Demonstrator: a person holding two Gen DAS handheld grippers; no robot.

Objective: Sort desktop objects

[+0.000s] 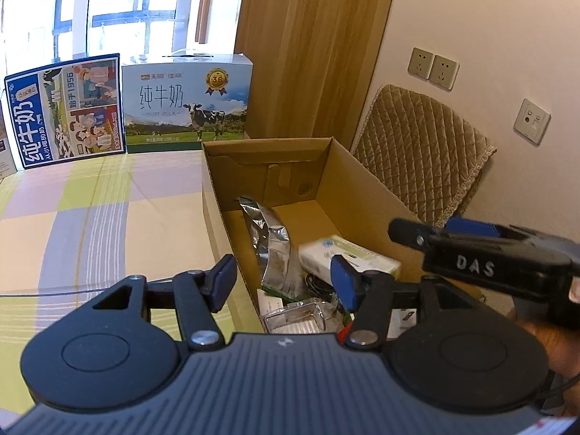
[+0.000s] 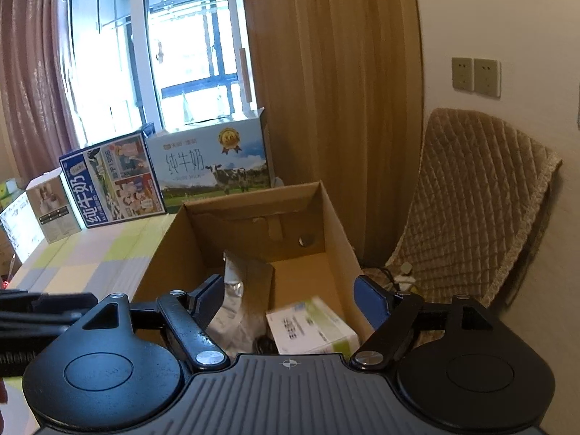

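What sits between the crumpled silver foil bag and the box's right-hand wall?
A white-and-green carton lies between the silver foil bag and the cardboard box's right wall, clearest in the right wrist view.

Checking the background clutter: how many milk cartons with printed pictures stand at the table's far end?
2: the blue cartoon carton on the left, the cow carton right of it, beside the cardboard box. Plainer boxes sit further left.

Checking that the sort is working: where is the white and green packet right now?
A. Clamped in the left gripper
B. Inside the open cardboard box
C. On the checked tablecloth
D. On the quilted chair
B: the white and green packet lies inside the cardboard box beside the silver foil bag.
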